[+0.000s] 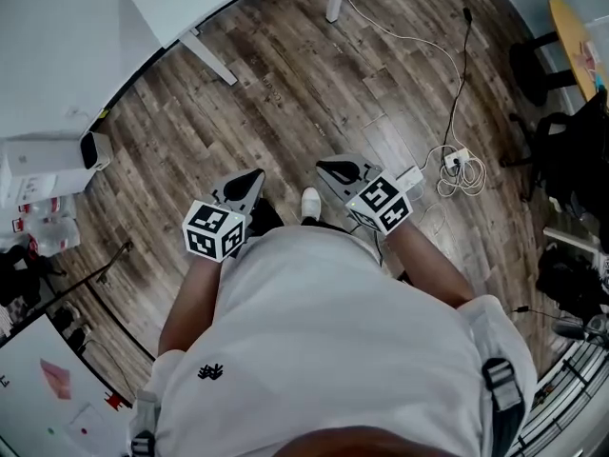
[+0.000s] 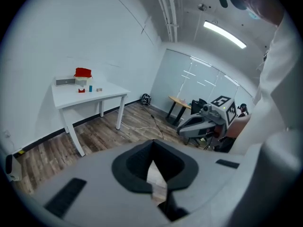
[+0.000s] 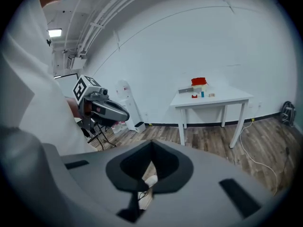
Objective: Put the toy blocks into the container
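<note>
Blocks (image 2: 90,89) sit on the table (image 2: 106,94), well ahead and leftward; my left gripper (image 1: 253,177) is nearer than my right gripper (image 1: 330,168) (both closed, empty).

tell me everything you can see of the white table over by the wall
The white table has a flat rectangular top on straight square legs, seemingly painted wood or laminate. It stands upright on the wood-look floor against the pale wall. On it sit a red thing, a flat grey item and a few small coloured pieces. A white cable trails by one leg.
</note>
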